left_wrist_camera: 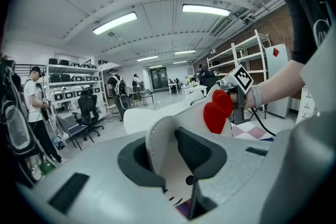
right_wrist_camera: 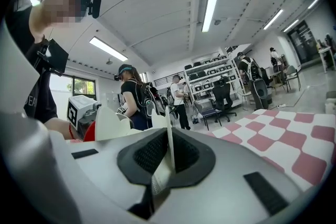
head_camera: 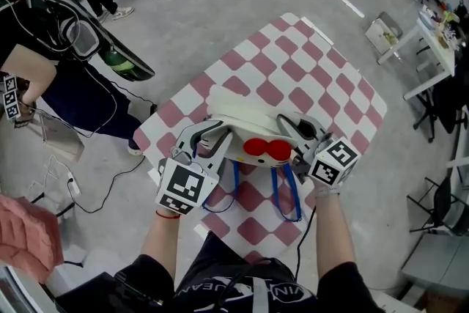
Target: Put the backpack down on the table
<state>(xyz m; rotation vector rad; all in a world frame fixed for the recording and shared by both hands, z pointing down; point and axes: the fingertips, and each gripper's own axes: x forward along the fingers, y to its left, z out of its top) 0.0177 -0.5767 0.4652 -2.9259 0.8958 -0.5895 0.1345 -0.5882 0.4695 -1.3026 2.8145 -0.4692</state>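
Head view, left tool (head_camera: pixel 212 137), right tool (head_camera: pixel 294 134) clenching backpack (head_camera: pixel 242 116), long axis spanning between

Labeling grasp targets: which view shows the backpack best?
Head view: the backpack shows nearly whole, white body, red bow, blue straps above the checkered table, left gripper and right gripper clamped on it. Left gripper view: only a pinched white edge and the bow. Right gripper view: a thin white edge between its jaws.
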